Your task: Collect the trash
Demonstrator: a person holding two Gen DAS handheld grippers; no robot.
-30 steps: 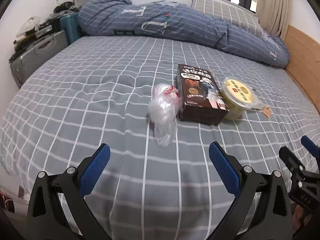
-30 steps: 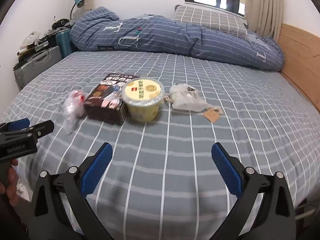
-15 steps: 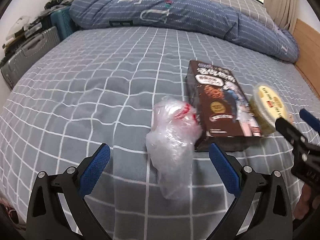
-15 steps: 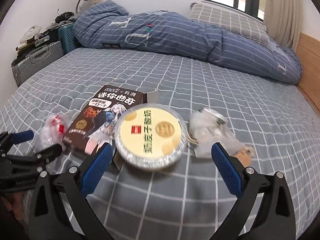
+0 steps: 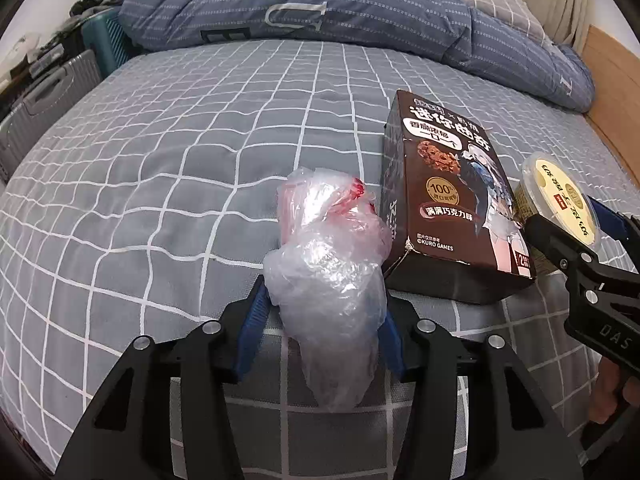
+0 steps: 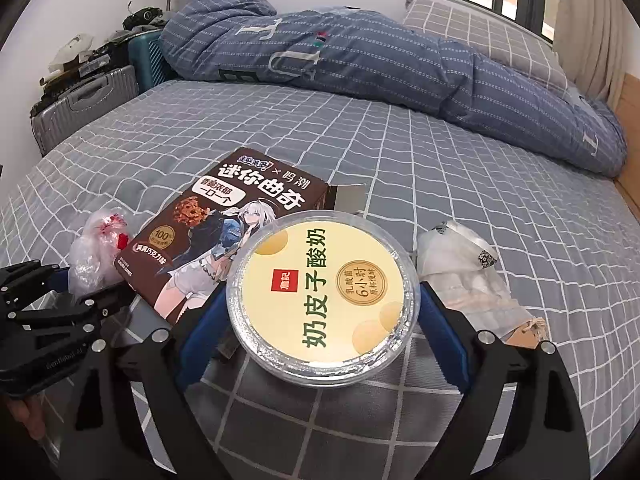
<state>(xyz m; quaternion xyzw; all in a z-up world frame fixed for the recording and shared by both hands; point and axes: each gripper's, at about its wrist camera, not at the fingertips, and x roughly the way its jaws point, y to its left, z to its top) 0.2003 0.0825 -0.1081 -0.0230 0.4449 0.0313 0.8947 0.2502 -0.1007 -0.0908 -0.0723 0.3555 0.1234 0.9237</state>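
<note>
A crumpled clear plastic bag (image 5: 328,272) with red print lies on the grey checked bed (image 5: 180,160). My left gripper (image 5: 324,320) is closing, and its blue pads touch the bag on both sides. Right of the bag lies a brown cookie box (image 5: 448,200). Beyond the box stands a yoghurt cup (image 6: 324,292) with a yellow lid. My right gripper (image 6: 320,320) straddles the cup with its jaws closing and the pads just outside the rim. In the right wrist view the bag (image 6: 98,248) and left gripper (image 6: 80,288) show at the left.
A crumpled white wrapper with a brown tag (image 6: 464,276) lies right of the cup. A rolled blue duvet (image 5: 340,12) and a pillow (image 6: 492,40) fill the bed's far end. Suitcases (image 6: 80,108) stand left of the bed, and a wooden headboard (image 5: 616,92) runs along the right.
Both grippers moved forward and down onto the trash. The left jaws narrowed from wide open onto the plastic bag. The right jaws came around the yoghurt cup and narrowed slightly.
</note>
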